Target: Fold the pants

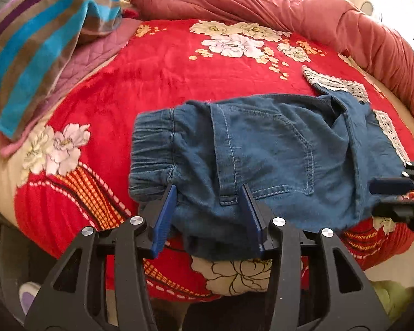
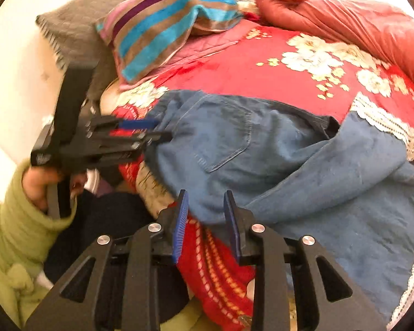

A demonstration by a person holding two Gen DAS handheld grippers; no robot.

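Observation:
Blue denim pants (image 1: 262,149) with white lace hems (image 1: 339,85) lie folded on a red flowered blanket (image 1: 157,77); the elastic waistband (image 1: 151,157) is at the left. My left gripper (image 1: 209,190) is open, its blue fingers astride the near edge by the waistband. In the right wrist view the pants (image 2: 289,165) fill the middle. My right gripper (image 2: 205,195) is open, its fingers astride the near denim edge. The left gripper (image 2: 154,129) shows there from the side, at the pants' left end.
A striped towel (image 1: 33,52) over a pink quilt lies at the back left. A rolled salmon-red duvet (image 1: 262,2) runs along the back and right. The bed's near edge is just below the grippers. A green sleeve (image 2: 19,215) holds the left gripper.

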